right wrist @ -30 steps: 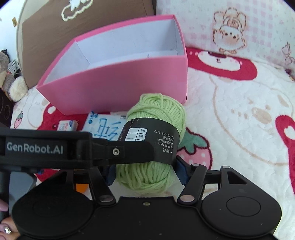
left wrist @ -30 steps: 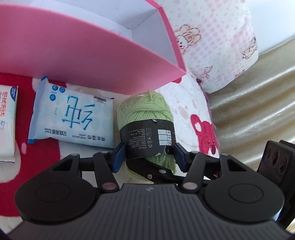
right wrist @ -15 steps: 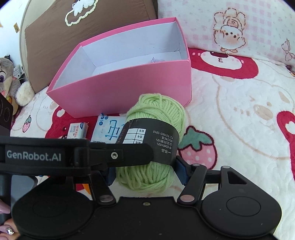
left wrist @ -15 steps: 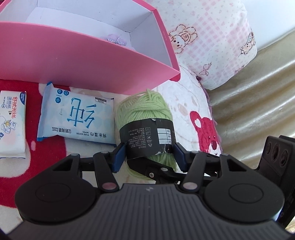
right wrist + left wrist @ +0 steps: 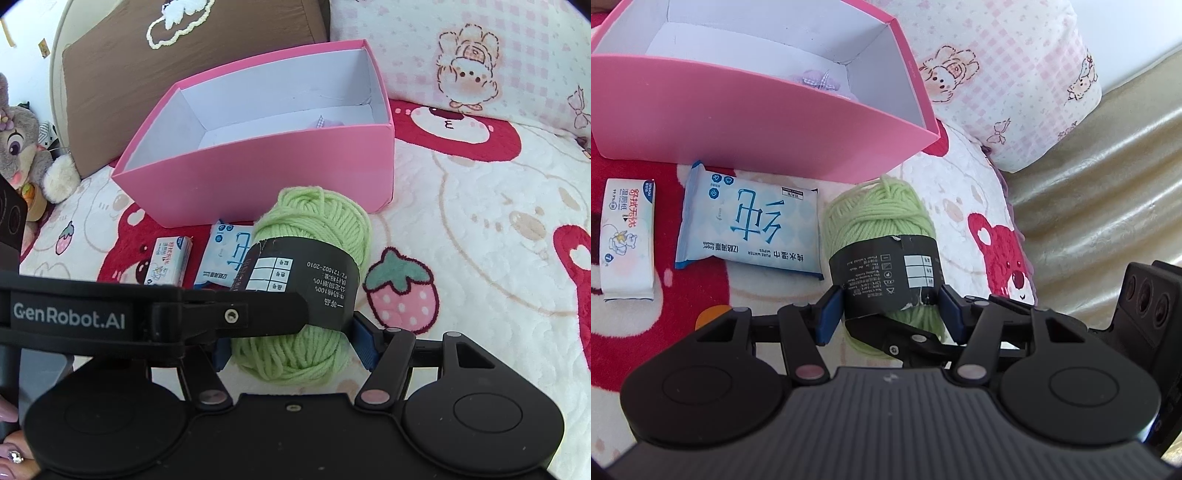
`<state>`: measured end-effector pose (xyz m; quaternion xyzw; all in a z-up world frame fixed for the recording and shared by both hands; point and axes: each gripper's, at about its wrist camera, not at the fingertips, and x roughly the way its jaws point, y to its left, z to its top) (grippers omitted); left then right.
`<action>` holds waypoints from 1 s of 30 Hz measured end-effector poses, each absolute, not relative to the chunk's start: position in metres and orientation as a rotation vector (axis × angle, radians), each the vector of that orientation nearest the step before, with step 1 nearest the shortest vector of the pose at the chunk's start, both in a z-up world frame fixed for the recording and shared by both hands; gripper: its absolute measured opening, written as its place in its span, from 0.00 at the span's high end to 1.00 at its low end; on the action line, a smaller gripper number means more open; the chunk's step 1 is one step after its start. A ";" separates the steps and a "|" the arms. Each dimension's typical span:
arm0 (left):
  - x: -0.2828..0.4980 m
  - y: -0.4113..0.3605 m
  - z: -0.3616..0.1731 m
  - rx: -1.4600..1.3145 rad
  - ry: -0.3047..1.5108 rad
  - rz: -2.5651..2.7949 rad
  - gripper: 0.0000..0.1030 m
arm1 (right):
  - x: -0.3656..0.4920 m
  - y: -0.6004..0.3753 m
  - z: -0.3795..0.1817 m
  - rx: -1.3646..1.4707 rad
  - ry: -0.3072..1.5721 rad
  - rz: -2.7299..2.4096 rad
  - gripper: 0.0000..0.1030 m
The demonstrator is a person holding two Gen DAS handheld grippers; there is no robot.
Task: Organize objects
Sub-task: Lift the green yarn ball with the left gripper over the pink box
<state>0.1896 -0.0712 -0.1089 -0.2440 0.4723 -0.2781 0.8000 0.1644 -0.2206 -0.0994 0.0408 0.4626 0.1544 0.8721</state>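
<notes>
1. Yarn ball (image 5: 882,236), green with a black paper band, is clenched at the band between the blue pads of the left gripper (image 5: 890,314), so the soft wool does not get squashed.
2. Right gripper (image 5: 295,347) also has the ball between its pads; whether they press I cannot tell.
3. It hangs just before the pink box (image 5: 258,177), which stands open at the top to receive things.
4. Wipes pack (image 5: 750,229) and a small tissue pack (image 5: 626,236) lie on the blanket beside the box, I think waiting for their turn.
</notes>
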 end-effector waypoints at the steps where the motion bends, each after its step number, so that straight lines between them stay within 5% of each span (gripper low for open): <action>1: 0.189 -0.071 -0.108 -0.519 1.012 -0.595 0.47 | 0.163 -0.220 -0.099 0.086 0.965 0.326 0.34; 30: 0.148 -0.054 -0.049 -0.383 1.002 -0.533 0.47 | 0.127 -0.198 -0.060 0.099 0.894 0.427 0.32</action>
